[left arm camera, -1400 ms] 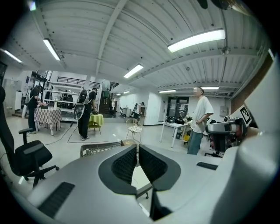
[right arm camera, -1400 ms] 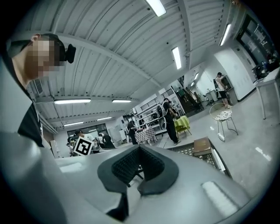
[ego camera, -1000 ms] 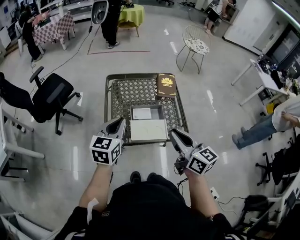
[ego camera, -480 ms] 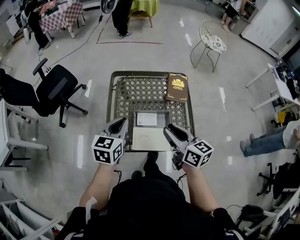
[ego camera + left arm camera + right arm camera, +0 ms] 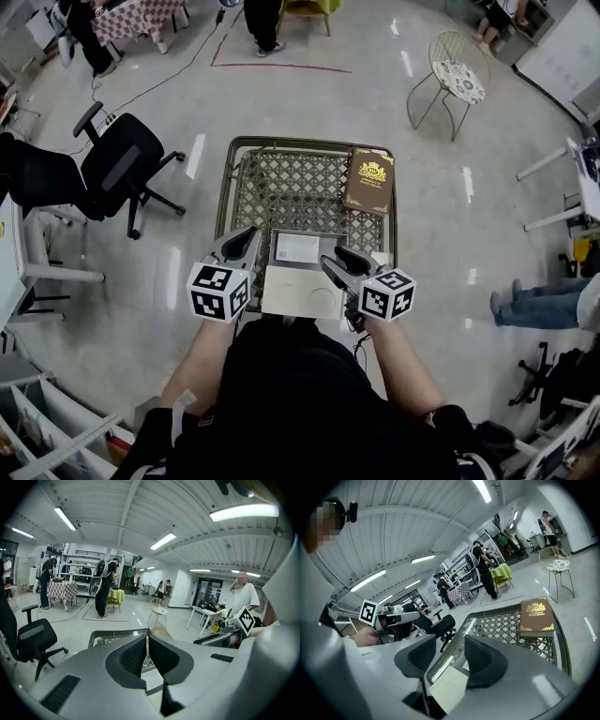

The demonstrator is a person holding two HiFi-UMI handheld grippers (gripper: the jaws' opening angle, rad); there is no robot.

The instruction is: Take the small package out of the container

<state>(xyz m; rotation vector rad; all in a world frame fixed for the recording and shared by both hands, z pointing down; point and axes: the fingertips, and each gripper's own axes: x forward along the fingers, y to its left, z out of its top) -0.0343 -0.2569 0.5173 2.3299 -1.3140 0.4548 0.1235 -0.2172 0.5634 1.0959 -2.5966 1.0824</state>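
A grey open container [image 5: 324,240] stands on the near part of a metal lattice table [image 5: 281,187]. Inside it lies a small white package [image 5: 297,248]. A flat cream box [image 5: 302,292] lies just in front of it, and shows again as the cream box [image 5: 449,690] below the right jaws. My left gripper [image 5: 246,236] hovers at the container's left edge, shut and empty, as the left gripper [image 5: 146,644] also shows. My right gripper [image 5: 334,259] is at the container's right front corner; its jaws are opening with nothing between them, seen also in the right gripper [image 5: 450,656].
A brown book with gold print [image 5: 369,181] lies on the table's far right corner. A black office chair [image 5: 122,169] stands to the left, a wire chair [image 5: 461,80] at the far right. People stand in the background and at the right edge.
The table has come closer beneath me. Both grippers moved forward to flank the container, and the right jaws have spread apart.
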